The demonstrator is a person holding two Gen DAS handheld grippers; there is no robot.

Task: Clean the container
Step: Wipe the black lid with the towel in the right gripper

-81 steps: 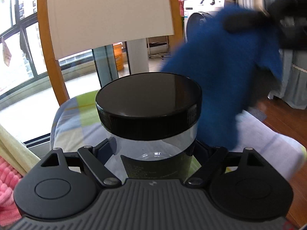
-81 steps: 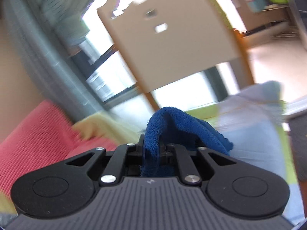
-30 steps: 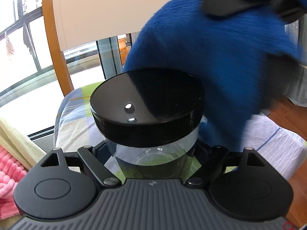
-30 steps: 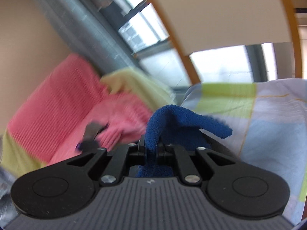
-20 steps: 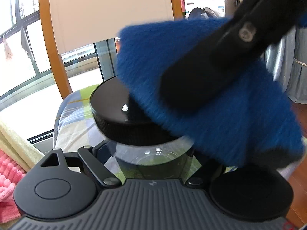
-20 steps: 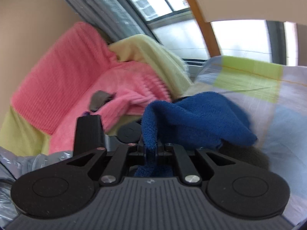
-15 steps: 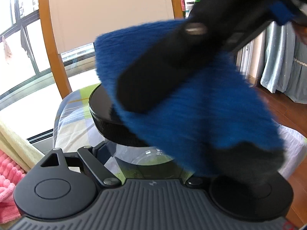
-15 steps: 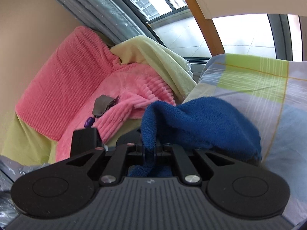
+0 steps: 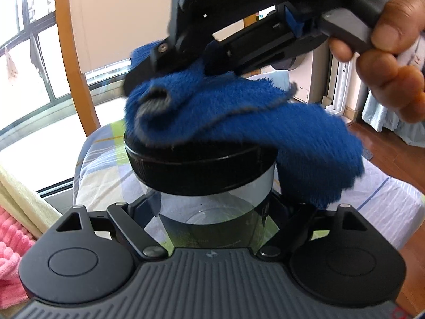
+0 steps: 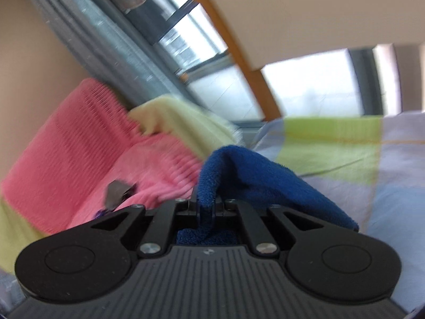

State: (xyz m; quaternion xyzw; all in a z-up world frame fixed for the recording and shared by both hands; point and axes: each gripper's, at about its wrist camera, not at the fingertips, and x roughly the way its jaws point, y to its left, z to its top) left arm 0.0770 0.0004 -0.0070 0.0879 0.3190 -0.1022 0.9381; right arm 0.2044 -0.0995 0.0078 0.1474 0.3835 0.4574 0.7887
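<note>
A clear jar [image 9: 215,212] with a black screw lid [image 9: 196,167] is held upright by my left gripper [image 9: 212,210], shut on its body. My right gripper [image 10: 206,207] is shut on a blue fluffy cloth [image 10: 255,183]. In the left wrist view that cloth [image 9: 239,122] lies across the top of the lid and hangs down its right side, with the right gripper [image 9: 148,98] pressed over it from above. A person's hand [image 9: 387,50] grips the right tool's handle. The lid's top is mostly hidden under the cloth.
A chair with a wooden frame [image 9: 71,61] and beige back stands behind the jar. A checked sheet [image 9: 106,159] covers the seat below. Pink [image 10: 79,143] and yellow [image 10: 186,125] blankets lie at the left. Wooden floor [image 9: 393,154] shows at the right.
The right gripper brought the blue cloth in from the right and down onto the jar lid, then swept it leftward across the top. The left gripper kept holding the jar in place.
</note>
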